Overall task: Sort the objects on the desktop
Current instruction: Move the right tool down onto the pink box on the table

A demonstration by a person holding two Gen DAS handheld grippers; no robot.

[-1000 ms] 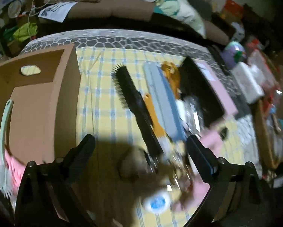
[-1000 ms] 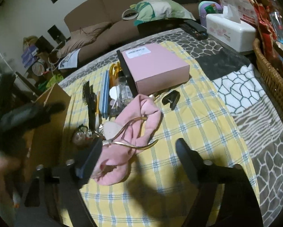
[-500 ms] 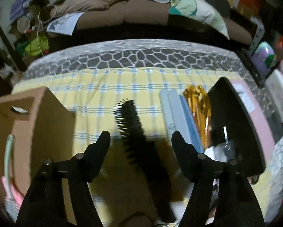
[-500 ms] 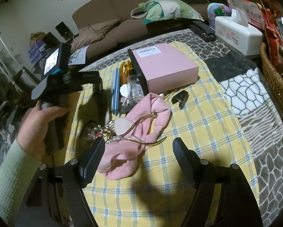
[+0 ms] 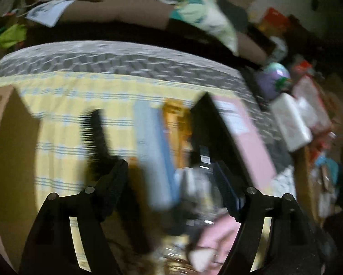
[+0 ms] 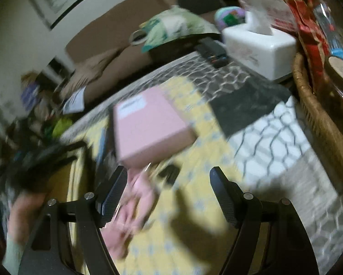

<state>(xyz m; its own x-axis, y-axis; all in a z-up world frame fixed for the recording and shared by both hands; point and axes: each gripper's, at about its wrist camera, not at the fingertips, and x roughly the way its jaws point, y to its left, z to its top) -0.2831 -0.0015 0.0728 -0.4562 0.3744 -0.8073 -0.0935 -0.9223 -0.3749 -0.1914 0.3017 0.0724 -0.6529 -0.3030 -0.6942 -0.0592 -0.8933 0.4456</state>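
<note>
While both views blur, left tongs (image 5: 170, 178) wide over black hairbrush (image 5: 96, 135); right tongs (image 6: 169, 183) wide, empty

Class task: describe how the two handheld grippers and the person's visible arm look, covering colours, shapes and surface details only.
Both the left gripper and right gripper are matte black, with tapered fingers, ribbed pads, silver screws and cut-out slots. The blurred left hand wears a pale green sleeve.

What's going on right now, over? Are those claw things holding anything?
Left gripper and right gripper: jaws open, both empty. Black hairbrush lies on the yellow cloth, not yet grabbed. Pink box close by; pictures blurred.
</note>
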